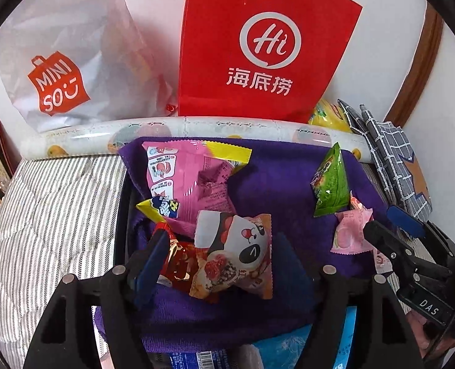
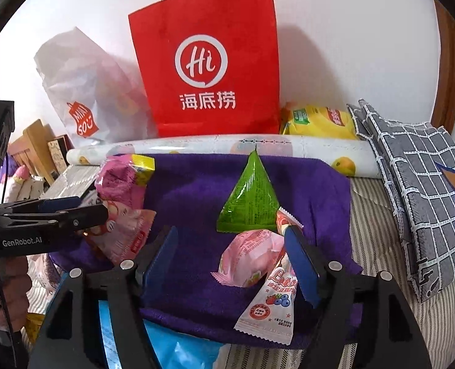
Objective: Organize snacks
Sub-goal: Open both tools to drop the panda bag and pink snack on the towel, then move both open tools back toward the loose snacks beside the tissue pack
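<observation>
Both the left gripper [image 1: 218,264] and right gripper [image 2: 233,264] sit wide open over light, crinkly, slippery snack packets [image 1: 236,255] scattered on the purple towel [image 2: 196,184], so I'd pinch a sealed edge.

Left gripper [image 1: 215,264] open over panda snack packet [image 1: 242,246] near purple cloth's [image 1: 273,178] front edge; contact apparently none.

A purple towel [image 2: 196,190] lies on grey-and-white striped bedding [image 1: 58,203]. On it sit a green triangular packet [image 2: 249,203], pink wrappers [image 2: 245,255] and a panda-print pouch [image 1: 242,252]. Far behind stand a red paper bag [image 2: 209,70], a white bag [image 1: 64,55] with a red logo, and a grey checked cloth [image 2: 418,169] at right.
</observation>
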`<state>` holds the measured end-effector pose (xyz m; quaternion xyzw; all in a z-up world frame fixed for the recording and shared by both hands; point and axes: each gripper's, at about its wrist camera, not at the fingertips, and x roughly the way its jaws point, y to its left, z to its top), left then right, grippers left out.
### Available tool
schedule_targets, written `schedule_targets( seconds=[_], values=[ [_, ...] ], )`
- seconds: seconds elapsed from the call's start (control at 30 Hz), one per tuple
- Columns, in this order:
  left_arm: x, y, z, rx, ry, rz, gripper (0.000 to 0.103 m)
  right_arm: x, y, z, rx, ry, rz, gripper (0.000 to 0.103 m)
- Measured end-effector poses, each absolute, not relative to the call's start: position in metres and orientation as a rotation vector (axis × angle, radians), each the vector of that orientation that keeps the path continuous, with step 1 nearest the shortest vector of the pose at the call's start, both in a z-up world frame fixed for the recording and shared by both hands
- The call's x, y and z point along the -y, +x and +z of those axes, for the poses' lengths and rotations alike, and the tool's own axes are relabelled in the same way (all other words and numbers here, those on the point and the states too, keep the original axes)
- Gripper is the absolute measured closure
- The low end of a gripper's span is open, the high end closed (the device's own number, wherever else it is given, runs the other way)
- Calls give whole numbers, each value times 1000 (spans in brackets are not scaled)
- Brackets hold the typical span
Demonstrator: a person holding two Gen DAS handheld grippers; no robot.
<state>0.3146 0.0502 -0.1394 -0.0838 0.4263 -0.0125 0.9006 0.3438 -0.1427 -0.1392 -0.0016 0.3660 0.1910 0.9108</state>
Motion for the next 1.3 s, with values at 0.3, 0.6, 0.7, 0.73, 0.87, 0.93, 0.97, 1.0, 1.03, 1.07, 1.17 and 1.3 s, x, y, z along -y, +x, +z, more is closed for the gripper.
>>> schedule_targets(
  seconds=[0.3, 0.6, 0.7, 0.73, 0.87, 0.93, 0.97, 1.0, 1.03, 1.07, 1.17, 1.3],
  values=[
    [-48, 307, -123, -855, -173, -28, 25, 154, 328, -107, -749, 9, 295, 18],
    [-43, 291, -99, -838, -174, -11, 20, 165, 273, -69, -706, -42, 146, 12],
    [-41, 275, -89, -818, -153, -42, 20, 166, 248, -58, -676, -74, 139, 12],
    [-41, 270, -86, -812, -151, -47, 20, 166, 239, -56, -673, -85, 119, 12],
    [-47, 240, -75, -771, -177, -65, 20, 169, 214, -52, -685, -51, 104, 12],
    [-49, 227, -71, -761, -176, -66, 20, 172, 202, -53, -690, -9, 112, 12],
    [-50, 220, -69, -758, -172, -61, 20, 174, 194, -54, -692, 11, 117, 12],
    [-51, 212, -67, -751, -162, -55, 20, 173, 190, -54, -693, 16, 123, 12],
    [-51, 204, -65, -745, -147, -44, 20, 173, 185, -55, -694, 18, 133, 12],
    [-51, 199, -64, -745, -135, -36, 20, 173, 181, -56, -697, 22, 148, 12],
    [-52, 184, -63, -759, -115, -37, 20, 173, 165, -59, -698, 41, 168, 12],
    [-57, 166, -67, -779, -111, -30, 20, 173, 148, -64, -697, 39, 162, 12]
  ],
)
